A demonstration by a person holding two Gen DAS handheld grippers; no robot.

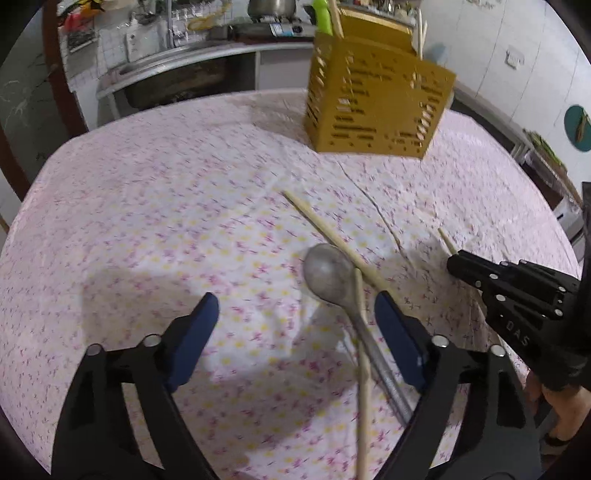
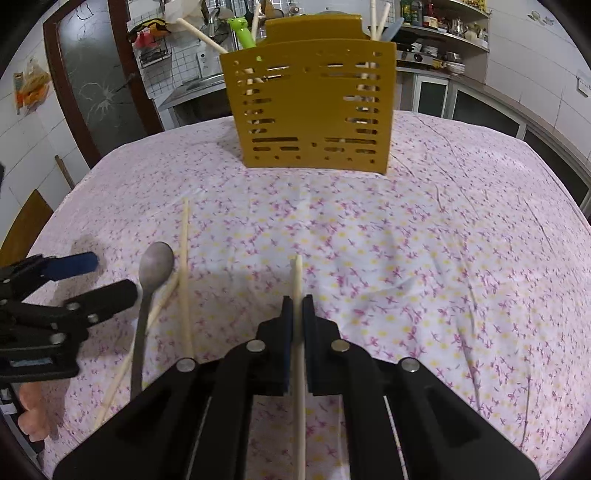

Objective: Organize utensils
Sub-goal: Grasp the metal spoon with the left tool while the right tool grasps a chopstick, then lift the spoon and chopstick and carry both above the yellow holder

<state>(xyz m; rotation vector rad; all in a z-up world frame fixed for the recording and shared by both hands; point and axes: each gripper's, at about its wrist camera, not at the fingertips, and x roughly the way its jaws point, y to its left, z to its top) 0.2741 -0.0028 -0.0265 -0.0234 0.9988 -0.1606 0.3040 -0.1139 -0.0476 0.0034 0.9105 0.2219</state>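
A yellow slotted utensil holder (image 1: 376, 107) (image 2: 312, 110) stands at the far side of the table with chopsticks and a green utensil in it. My right gripper (image 2: 297, 301) (image 1: 456, 258) is shut on a wooden chopstick (image 2: 297, 280), which runs between its pads. My left gripper (image 1: 295, 302) (image 2: 107, 275) stands open over the cloth. A metal spoon (image 1: 328, 273) (image 2: 155, 264) lies between its fingers, close to the right one. Two loose chopsticks (image 1: 332, 236) (image 2: 184, 254) lie crossed by the spoon; one (image 1: 364, 369) runs along its handle.
The table wears a pink flowered cloth (image 1: 147, 221) (image 2: 406, 240). A kitchen counter and sink (image 1: 177, 70) lie beyond it, shelves with jars (image 2: 443, 22) at the back right. A wooden chair back (image 2: 26, 225) stands at the table's left edge. A hand (image 2: 33, 410) holds the left gripper.
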